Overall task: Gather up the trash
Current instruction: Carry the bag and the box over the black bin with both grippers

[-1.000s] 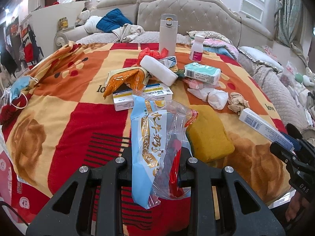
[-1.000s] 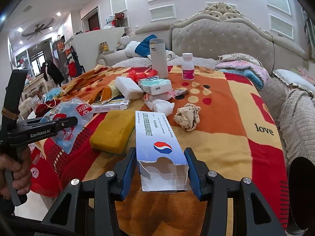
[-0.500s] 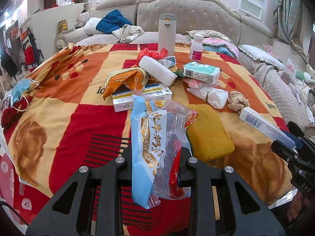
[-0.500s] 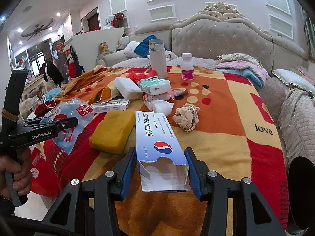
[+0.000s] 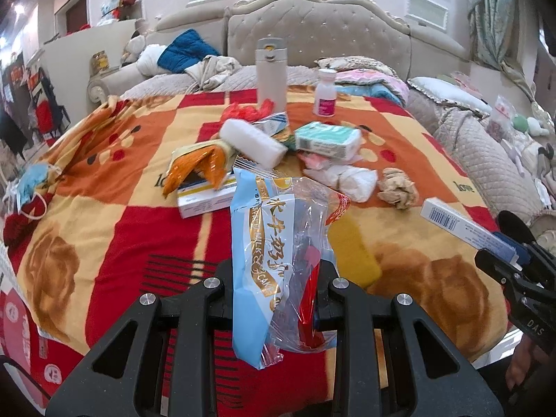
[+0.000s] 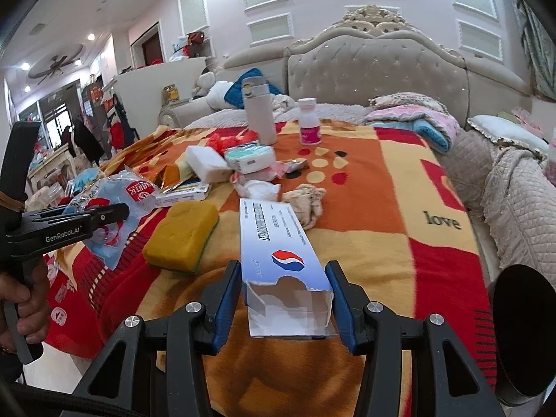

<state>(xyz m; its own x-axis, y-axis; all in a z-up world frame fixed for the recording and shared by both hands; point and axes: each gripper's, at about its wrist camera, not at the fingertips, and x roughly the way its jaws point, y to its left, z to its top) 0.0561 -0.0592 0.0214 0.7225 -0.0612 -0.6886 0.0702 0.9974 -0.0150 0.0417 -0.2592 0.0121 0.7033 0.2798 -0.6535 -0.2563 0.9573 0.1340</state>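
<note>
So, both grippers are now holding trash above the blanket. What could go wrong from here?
1. The left gripper pinches only thin, slippery wrappers; the loose clear one might slide out while it is carried.
2. The right gripper squeezes an empty box near its torn open end, so the box may crush or tilt.
3. The box is long and points toward the crumpled tissue and the yellow sponge; a swing could knock them.

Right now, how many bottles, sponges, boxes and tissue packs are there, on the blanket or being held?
Bottles: 2, the grey flask and the pill bottle
Sponges: 2, the yellow sponge and the white sponge
Boxes: 2, the long box in the right gripper and the flat box
Tissue packs: 1, the teal pack
Total: 7
</note>
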